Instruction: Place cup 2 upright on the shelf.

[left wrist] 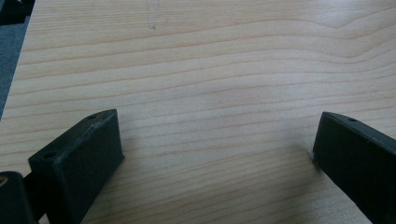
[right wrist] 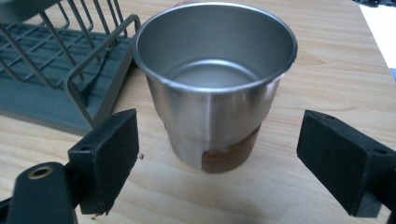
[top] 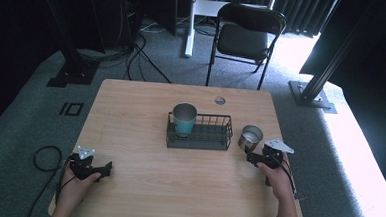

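Right gripper (right wrist: 217, 158) jaws apart, steel cup (right wrist: 215, 88) dead ahead between them, upright (rack (right wrist: 56, 79) off its left); left gripper (left wrist: 210, 158) open, idle.

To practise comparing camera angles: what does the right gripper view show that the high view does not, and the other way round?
Right gripper view alone: the steel cup's empty inside and the brown band round its base, standing between the right gripper's open jaws, untouched.

High view alone: the teal cup standing upright in the rack, the left gripper resting at the near left of the table, and the chair beyond.

Both: the steel cup just right of the rack, on the wooden table.
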Motion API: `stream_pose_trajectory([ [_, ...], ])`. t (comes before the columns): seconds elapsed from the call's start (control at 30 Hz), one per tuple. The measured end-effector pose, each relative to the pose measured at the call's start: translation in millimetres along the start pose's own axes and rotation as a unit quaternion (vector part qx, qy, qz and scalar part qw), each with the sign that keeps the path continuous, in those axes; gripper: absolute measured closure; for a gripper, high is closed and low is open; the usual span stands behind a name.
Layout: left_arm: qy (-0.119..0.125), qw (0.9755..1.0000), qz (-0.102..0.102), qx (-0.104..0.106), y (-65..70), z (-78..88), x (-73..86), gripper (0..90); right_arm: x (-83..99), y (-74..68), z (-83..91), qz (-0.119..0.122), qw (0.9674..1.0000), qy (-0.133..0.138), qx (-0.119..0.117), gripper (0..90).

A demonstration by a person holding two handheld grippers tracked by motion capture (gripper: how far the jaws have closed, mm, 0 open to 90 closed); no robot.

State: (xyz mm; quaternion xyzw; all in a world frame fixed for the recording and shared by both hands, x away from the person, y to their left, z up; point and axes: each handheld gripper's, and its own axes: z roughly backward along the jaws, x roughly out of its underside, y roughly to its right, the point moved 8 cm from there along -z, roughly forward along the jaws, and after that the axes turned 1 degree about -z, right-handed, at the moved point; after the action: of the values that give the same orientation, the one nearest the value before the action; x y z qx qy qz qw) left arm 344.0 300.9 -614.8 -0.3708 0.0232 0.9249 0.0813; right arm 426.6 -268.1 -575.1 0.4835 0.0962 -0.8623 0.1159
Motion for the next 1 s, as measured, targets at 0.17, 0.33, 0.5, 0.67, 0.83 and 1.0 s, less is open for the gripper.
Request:
stream_pose_trajectory([
  [0.17, 0.000, 1.0000, 0.000, 0.000, 0.1, -0.1, 0.0, 2.2, -3.8, -1.6, -3.3, -0.005, 0.9999, 0.011, -0.001, 12.5],
  [0.33, 0.001, 1.0000, 0.001, 0.000, 0.1, -0.1, -0.1, 2.2, -7.6, -3.7, -8.1, -0.007, 0.9998, 0.017, -0.003, 12.4],
  [0.5, 0.001, 1.0000, 0.001, 0.000, 0.2, -0.1, -0.1, 2.2, -11.6, -4.1, -12.4, -0.008, 0.9996, 0.025, -0.003, 12.4],
  [0.67, 0.001, 1.0000, 0.001, 0.000, 0.1, -0.1, -0.1, 2.2, -14.7, -4.8, -16.9, -0.018, 0.9993, 0.034, -0.006, 12.5],
  [0.83, 0.001, 1.0000, 0.001, 0.000, 0.2, -0.1, -0.1, 2.2, -19.6, -4.4, -21.3, -0.017, 0.9988, 0.047, 0.000, 12.5],
  [1.0, 0.001, 1.0000, 0.001, 0.000, 0.2, -0.2, -0.2, 2.2, -22.4, -6.0, -25.4, -0.013, 0.9986, 0.052, 0.006, 12.6],
])
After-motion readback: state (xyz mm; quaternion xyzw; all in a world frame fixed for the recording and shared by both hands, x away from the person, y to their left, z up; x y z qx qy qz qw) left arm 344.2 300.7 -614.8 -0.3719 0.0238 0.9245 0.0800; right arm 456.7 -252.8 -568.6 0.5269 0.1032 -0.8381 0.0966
